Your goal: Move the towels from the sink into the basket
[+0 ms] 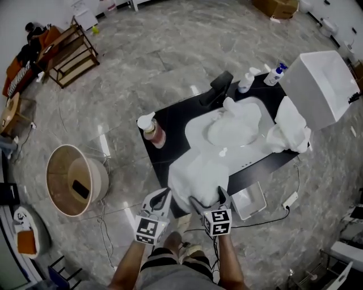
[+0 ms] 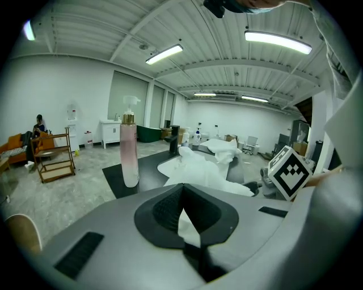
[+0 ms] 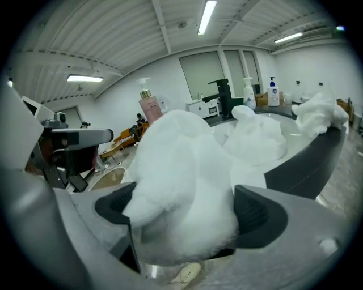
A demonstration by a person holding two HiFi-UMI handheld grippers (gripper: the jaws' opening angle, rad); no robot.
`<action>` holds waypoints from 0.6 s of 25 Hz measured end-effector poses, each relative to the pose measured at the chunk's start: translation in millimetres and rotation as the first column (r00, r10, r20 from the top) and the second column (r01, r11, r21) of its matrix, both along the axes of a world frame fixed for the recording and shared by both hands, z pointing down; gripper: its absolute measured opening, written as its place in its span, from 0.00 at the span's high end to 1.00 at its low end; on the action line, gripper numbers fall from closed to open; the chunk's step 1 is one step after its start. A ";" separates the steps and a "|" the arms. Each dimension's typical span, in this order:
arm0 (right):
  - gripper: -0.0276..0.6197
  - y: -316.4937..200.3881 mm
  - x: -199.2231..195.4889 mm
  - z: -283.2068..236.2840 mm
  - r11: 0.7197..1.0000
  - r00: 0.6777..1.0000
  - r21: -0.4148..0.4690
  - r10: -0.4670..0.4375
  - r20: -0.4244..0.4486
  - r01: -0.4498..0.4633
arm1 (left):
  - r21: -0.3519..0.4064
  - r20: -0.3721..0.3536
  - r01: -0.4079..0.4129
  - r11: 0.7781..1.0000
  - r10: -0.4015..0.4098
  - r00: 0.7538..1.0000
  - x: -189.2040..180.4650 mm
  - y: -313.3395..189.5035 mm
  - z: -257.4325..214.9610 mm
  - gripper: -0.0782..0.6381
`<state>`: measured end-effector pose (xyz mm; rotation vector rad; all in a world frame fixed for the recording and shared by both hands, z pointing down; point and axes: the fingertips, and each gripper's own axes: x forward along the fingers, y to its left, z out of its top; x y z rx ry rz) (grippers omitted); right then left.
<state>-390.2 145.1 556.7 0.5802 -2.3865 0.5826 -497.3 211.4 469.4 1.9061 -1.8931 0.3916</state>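
On my left gripper point(image 1: 162, 196) the jaws meet at the tips. My right gripper point(image 1: 209, 199), just beside it, has its jaws spread wide; both point forward and down

White towels point(image 1: 195, 175) on sink point(image 1: 194, 131) rim

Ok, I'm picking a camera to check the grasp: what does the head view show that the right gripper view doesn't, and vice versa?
Only the head view: the right gripper from above with its marker cube, and the white box right of the sink. Only the right gripper view: the towel bulging between its spread fingers, and the ceiling lights. Both: that towel, the pink bottle and the black faucet.
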 end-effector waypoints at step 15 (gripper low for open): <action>0.61 6.2 -7.2 6.6 0.993 0.997 -0.082 -0.081 -0.012 0.080 | -0.015 -0.036 0.017 1.000 -0.018 0.999 -8.2 -7.5 15.4 0.88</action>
